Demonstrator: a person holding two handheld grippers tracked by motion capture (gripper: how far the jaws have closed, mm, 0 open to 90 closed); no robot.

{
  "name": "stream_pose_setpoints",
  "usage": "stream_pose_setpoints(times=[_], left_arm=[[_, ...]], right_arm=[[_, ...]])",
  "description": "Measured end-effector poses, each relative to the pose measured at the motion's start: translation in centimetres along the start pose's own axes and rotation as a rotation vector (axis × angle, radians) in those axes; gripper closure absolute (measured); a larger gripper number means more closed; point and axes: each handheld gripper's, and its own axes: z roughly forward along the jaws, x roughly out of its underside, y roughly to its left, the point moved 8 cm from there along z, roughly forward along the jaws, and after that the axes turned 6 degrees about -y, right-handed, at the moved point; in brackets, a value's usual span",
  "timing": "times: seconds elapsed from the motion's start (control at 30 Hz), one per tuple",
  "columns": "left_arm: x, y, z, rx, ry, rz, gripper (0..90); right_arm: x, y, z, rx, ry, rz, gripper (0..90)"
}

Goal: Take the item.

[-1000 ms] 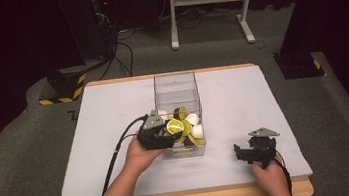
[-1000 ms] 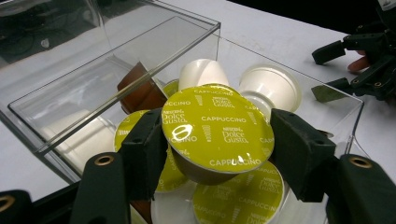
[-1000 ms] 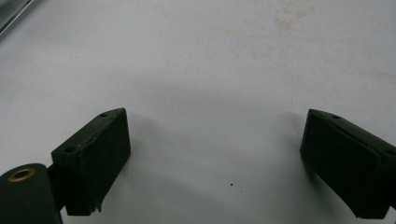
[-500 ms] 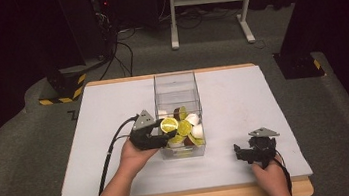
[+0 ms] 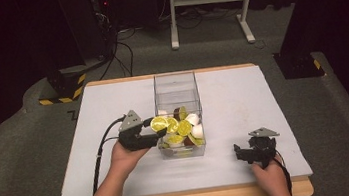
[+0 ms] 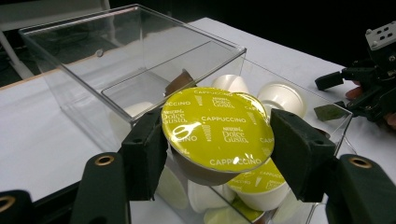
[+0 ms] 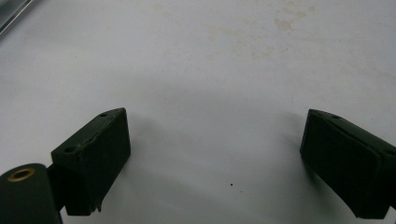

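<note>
The left gripper (image 6: 215, 140) pinches a coffee capsule (image 6: 215, 127) with a glossy yellow foil lid, just above the left rim of the clear plastic box (image 5: 175, 85). More capsules crowd the box's near end; its far end is bare. The right gripper (image 7: 215, 161) rests with jaws spread over the smooth white table (image 5: 232, 96), well apart.
</note>
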Motion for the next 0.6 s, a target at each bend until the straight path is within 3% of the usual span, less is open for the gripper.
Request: stream_pose_setpoints(times=[0.6], left_arm=[[-0.3,2.7,-2.6,-0.049,-0.029,-0.015,39.0]], right_arm=[[0.0,0.0,0.0,0.0,0.0,0.0,8.4]])
